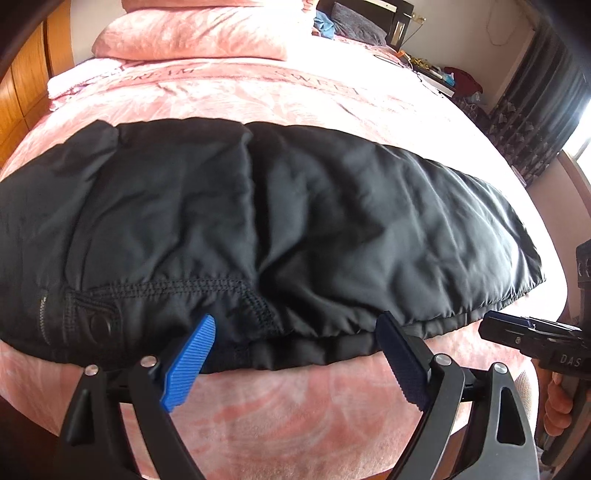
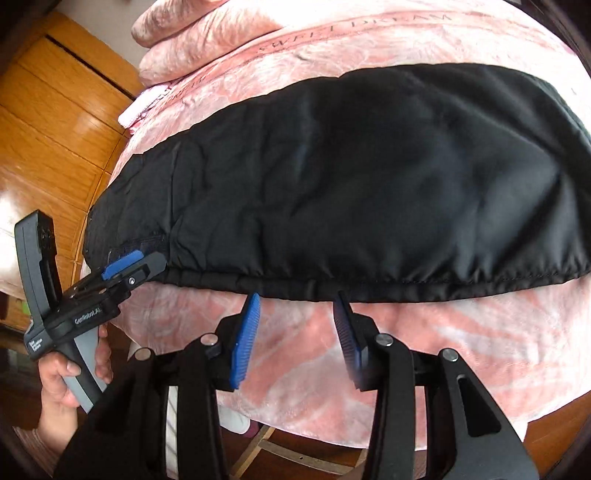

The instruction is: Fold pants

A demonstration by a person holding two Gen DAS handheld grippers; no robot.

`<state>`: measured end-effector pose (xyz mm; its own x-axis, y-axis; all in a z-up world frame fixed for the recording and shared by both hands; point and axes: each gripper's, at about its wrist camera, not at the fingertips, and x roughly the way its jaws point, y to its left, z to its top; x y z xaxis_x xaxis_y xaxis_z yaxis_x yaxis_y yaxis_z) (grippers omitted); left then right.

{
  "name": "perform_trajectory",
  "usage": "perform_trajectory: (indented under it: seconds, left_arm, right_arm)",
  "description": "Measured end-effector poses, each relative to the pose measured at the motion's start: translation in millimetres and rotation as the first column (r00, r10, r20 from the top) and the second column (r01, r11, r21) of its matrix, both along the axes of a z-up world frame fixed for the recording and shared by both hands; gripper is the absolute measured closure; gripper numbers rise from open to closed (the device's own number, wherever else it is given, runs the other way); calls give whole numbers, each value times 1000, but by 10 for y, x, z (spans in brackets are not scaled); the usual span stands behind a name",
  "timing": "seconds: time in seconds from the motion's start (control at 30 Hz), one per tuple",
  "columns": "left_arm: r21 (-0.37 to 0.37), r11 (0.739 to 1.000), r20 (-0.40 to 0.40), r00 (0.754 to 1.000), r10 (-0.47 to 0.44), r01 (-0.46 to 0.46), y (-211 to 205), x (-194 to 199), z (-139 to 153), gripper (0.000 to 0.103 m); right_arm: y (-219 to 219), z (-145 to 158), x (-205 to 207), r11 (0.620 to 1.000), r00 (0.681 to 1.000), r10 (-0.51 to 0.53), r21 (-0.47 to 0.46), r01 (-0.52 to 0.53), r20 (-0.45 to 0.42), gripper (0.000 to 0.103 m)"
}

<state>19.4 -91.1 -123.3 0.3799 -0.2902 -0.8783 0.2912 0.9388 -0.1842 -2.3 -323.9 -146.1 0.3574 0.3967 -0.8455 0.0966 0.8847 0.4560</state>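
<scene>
Black pants (image 1: 258,206) lie folded lengthwise across the pink bed, the near edge along the bed's front; they also show in the right wrist view (image 2: 351,177). My left gripper (image 1: 295,332) is open, its blue pads at the pants' near edge by the crotch seam and zipper, with nothing between them. My right gripper (image 2: 297,301) is open just below the pants' near hem edge, apart from the cloth. The left gripper shows in the right wrist view (image 2: 136,264) at the pants' left corner. The right gripper shows at the right of the left wrist view (image 1: 517,328).
The pink bedspread (image 1: 258,96) covers the bed, with a pink pillow (image 1: 192,33) at the head. A wooden wardrobe (image 2: 55,122) stands on the left. A cluttered nightstand (image 1: 436,70) and dark curtain (image 1: 535,110) are at the far right. A chair frame (image 2: 266,446) is below the bed edge.
</scene>
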Motion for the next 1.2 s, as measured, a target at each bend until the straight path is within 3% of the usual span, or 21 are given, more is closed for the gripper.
perform_trajectory:
  seconds: [0.13,0.27,0.3,0.33,0.37,0.43,0.57,0.77,0.87,0.93,1.0,1.1,1.2]
  left_arm:
    - [-10,999,-19,999,34,-34,160,-37,-21,14]
    - [-3,999,-12,999,37,-37,241,-68,-9,13]
    - [-3,999,-11,999,37,-37,238,-61,-12,13]
    - [-3,999,-12,999,36,-36,234,-60,-10,13]
    - [-2,999,-12,999,36,-36,220,-52,-1,13]
    - [-5,1000,-1,1000,28,-28,195,-45,32,13]
    - [4,1000,37,999,-4,4,72,-56,93,12]
    - [56,998,27,999,-38,36,-155,84,-64,10]
    - [92,995,30,999,-45,42,-216,102,-115,10]
    - [75,996,32,998,-59,57,-244,69,-69,10]
    - [56,996,34,997,-65,63,-290,34,-17,10]
    - [57,995,45,995,-90,87,-375,7,7,10]
    - [69,992,42,993,-113,110,-476,-12,-26,10]
  right_arm:
    - [-13,-105,128,996,997,-75,52,76,-25,53]
    - [-53,-157,259,982,989,-139,121,143,-43,54]
    - [-63,-178,286,978,987,-152,136,158,-52,62]
    - [-70,-199,308,973,985,-165,153,172,-56,85]
    - [-71,-226,335,970,984,-165,172,174,-63,92]
    - [-90,-232,302,962,984,-167,207,176,-61,99]
    - [-47,-139,250,972,990,-131,192,137,-46,100]
    - [-109,-383,393,966,984,-137,204,158,-115,97]
    - [-128,-318,335,967,986,-140,202,155,-85,84]
    - [-218,-225,209,972,986,-154,169,163,-64,65]
    - [-363,-116,49,971,980,-197,128,200,-38,58]
    - [-721,-56,-199,948,952,-304,86,305,-32,54]
    - [-1176,-83,-431,900,902,-430,63,432,-42,53]
